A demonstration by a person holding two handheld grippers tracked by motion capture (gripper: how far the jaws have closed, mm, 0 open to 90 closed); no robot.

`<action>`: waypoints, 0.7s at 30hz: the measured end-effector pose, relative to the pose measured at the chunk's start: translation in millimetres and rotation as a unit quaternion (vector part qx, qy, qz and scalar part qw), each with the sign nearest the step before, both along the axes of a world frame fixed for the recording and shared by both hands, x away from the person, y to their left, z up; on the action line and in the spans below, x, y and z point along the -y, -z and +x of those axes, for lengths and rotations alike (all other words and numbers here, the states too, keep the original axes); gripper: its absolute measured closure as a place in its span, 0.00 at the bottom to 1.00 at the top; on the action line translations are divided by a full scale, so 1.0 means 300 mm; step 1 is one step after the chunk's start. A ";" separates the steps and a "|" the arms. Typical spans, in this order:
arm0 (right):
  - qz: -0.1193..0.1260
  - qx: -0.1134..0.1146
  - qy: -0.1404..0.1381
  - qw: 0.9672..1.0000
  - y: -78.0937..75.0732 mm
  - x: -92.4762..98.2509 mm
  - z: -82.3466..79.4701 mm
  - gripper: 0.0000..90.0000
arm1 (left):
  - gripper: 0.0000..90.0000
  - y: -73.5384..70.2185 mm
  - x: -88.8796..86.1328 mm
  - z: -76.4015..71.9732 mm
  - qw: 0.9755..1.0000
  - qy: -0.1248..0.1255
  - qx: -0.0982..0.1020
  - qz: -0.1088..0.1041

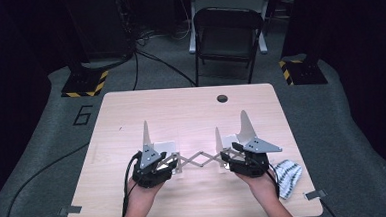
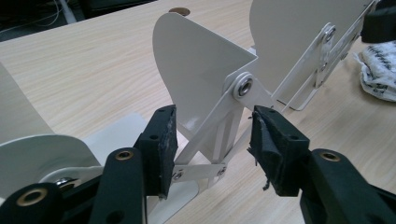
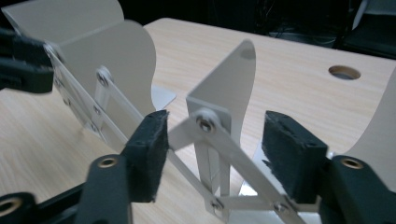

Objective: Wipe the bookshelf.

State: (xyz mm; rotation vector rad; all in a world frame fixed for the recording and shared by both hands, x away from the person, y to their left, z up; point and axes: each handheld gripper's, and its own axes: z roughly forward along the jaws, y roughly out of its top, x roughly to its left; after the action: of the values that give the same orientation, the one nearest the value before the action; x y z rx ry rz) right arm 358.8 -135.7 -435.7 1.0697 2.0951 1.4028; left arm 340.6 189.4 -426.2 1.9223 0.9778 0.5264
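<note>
A white metal extending rack stands on the wooden table point(image 1: 191, 108), with upright fin-shaped plates point(image 1: 146, 133) joined by a scissor lattice point(image 1: 198, 160). My left gripper point(image 1: 171, 162) is at the lattice's left end and my right gripper point(image 1: 228, 156) at its right end, facing each other. In the left gripper view the left gripper point(image 2: 212, 144) stands open, with the lattice bars point(image 2: 219, 126) between its pads and close to them. In the right gripper view the right gripper point(image 3: 215, 154) is open around a riveted bar joint point(image 3: 205, 123), with gaps on both sides.
A crumpled white patterned cloth point(image 1: 288, 176) lies by the right hand near the table's right edge. A round cable hole point(image 1: 222, 98) sits at the table's far side. A folding chair point(image 1: 227, 34) stands beyond the table. Cables trail on the floor.
</note>
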 end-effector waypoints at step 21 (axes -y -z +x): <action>-0.015 0.023 0.033 0.999 0.008 -0.047 -0.034 0.70 | 0.73 0.011 -0.037 0.026 1.000 -0.029 -0.005 -0.001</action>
State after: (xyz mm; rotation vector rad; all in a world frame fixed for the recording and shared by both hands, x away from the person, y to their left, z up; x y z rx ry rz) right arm 348.5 -121.6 -438.2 1.0752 2.0227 1.3481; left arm 348.3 200.6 -429.5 1.9009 1.0436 0.5489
